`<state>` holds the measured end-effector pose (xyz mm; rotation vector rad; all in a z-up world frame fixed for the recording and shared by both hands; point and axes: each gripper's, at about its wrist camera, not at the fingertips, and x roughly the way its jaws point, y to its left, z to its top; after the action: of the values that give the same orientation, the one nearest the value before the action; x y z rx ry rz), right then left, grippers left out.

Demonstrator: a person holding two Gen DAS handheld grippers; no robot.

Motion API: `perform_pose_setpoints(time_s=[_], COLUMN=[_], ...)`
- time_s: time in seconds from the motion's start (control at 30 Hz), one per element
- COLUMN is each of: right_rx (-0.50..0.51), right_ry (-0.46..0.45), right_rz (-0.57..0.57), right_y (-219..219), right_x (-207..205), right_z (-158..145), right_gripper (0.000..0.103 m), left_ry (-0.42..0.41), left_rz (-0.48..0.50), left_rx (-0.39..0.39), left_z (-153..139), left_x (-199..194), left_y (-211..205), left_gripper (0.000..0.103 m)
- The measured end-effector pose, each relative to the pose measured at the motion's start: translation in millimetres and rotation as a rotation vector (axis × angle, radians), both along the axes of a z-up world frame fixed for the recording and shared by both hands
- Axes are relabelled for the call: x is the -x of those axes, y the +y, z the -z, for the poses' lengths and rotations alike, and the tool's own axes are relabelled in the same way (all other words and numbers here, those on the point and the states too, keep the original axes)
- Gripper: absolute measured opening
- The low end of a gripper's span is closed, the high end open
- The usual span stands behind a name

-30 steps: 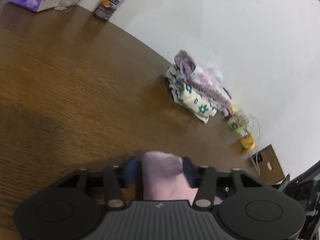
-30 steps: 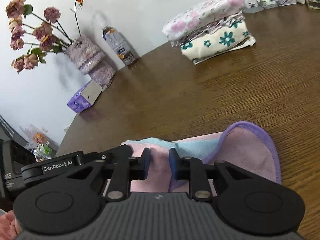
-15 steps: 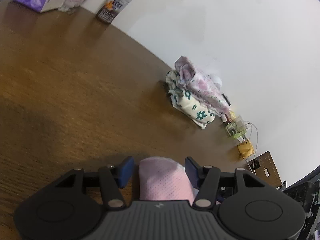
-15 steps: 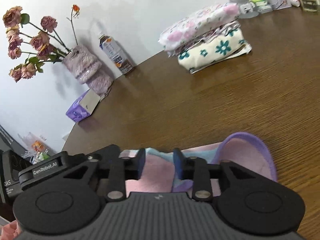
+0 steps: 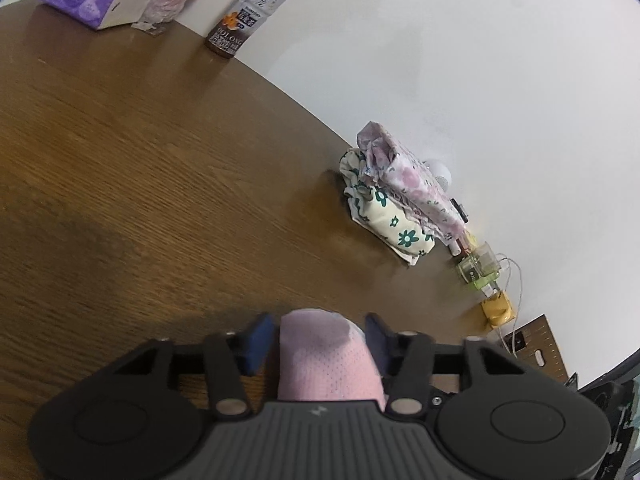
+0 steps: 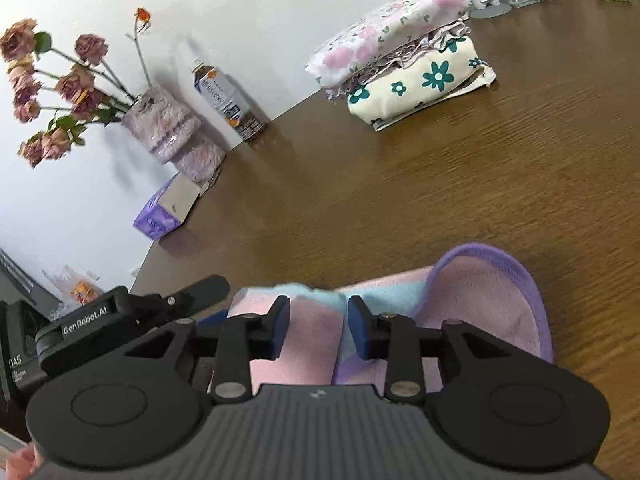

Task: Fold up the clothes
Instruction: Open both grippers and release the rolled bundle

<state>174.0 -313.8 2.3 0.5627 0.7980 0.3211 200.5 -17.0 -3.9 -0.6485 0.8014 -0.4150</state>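
Two grippers straddle pink garment (image 6: 304,344), apparently unclamped.

Left gripper (image 5: 318,338): matte black body with a ribbed grey centre panel bearing a small pale emblem, two round recessed discs, silver pivot pins on black linkage arms, dark blue finger pads (image 5: 258,338).

Right gripper (image 6: 318,326): same build. The black unit beside it reads "GenRobot.AI"; another label, possibly "DAS", is cut off.
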Motion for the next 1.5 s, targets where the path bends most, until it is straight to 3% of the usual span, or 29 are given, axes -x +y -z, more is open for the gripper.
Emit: perform_pose_setpoints(time_s=[0.03, 0.1, 0.13, 0.2, 0.27, 0.3, 0.33, 0.37, 0.4, 0.43, 0.47, 0.5, 0.57, 0.63, 0.67, 0.7, 0.77, 0.8, 0.87, 0.93, 1.07, 1.13, 1.33, 1.5], right_rx=[0.0, 0.001, -0.003, -0.006, -0.003, -0.009, -0.013, -0.012, -0.011, -0.011, -0.008, -0.006, -0.009, -0.016, -0.01, 0.002, 0.019, 0.025, 0.024, 0.026, 0.098, 0.148, 0.263, 0.259], right_ry=[0.003, 0.01, 0.013, 0.01, -0.003, -0.007, -0.01, -0.01, -0.004, 0.0, 0.001, 0.003, -0.003, -0.016, -0.024, -0.027, -0.025, -0.022, -0.022, -0.043, -0.107, -0.131, -0.164, -0.157], right_rz=[-0.008, -0.018, -0.022, -0.029, -0.035, -0.04, -0.045, -0.051, -0.057, -0.061, -0.067, -0.067, -0.064, -0.059, -0.061, -0.067, -0.081, -0.087, -0.085, -0.083, -0.092, -0.092, -0.102, -0.109], right_y=[1, 5, 7, 10, 8, 7, 6, 6, 7, 9, 11, 13, 13, 8, 7, 8, 12, 15, 16, 11, 2, 0, -6, -17], right_x=[1, 0, -1, 0, 8, 13, 18, 21, 23, 23, 22, 22, 25, 32, 36, 39, 41, 40, 42, 52, 80, 92, 113, 119], right_z=[1, 3, 4, 4, 0, -2, -3, -3, -2, 0, 1, 1, 0, -4, -5, -5, -4, -2, -1, -6, -18, -21, -24, -18], right_gripper=[0.032, 0.031, 0.021, 0.02, 0.025, 0.037, 0.04, 0.04, 0.039, 0.029, 0.024, 0.023, 0.025, 0.038, 0.038, 0.037, 0.025, 0.021, 0.023, 0.039, 0.039, 0.039, 0.039, 0.039], left_ry=[0.008, 0.015, 0.016, 0.007, -0.013, -0.016, -0.01, -0.003, 0.009, 0.004, -0.001, -0.011, -0.039, -0.056, -0.061, -0.05, -0.045, -0.049, -0.06, -0.071, -0.039, -0.016, 0.01, 0.027], left_rz=[0.001, -0.005, -0.01, -0.008, 0.01, 0.018, 0.033, 0.045, 0.042, 0.035, 0.032, 0.03, 0.028, 0.043, 0.054, 0.06, 0.061, 0.058, 0.044, 0.03, 0.033, 0.046, 0.045, -0.015], left_rx=[0.0, -0.002, -0.003, 0.014, -0.004, -0.015, -0.021, -0.026, -0.026, -0.021, -0.02, -0.017, -0.02, -0.048, -0.058, -0.058, -0.049, -0.039, -0.023, -0.028, 0.033, 0.059, 0.033, 0.031], left_z=[1, 2, 1, -2, -4, -4, -2, 0, 2, 1, -1, -4, -10, -11, -10, -9, -9, -10, -14, -17, -12, -8, 0, 7], left_x=[0, 4, 7, 18, 28, 31, 30, 29, 29, 32, 35, 39, 49, 55, 56, 56, 59, 62, 71, 82, 92, 94, 104, 102], left_y=[-2, -3, -2, 3, 3, 2, -1, -4, -6, -5, -4, -2, 1, -3, -6, -8, -8, -6, 2, 10, 21, 21, 14, 10], left_gripper=[0.022, 0.024, 0.029, 0.056, 0.055, 0.05, 0.043, 0.026, 0.026, 0.027, 0.033, 0.052, 0.062, 0.057, 0.038, 0.03, 0.034, 0.049, 0.062, 0.061, 0.049, 0.049, 0.045, 0.039])
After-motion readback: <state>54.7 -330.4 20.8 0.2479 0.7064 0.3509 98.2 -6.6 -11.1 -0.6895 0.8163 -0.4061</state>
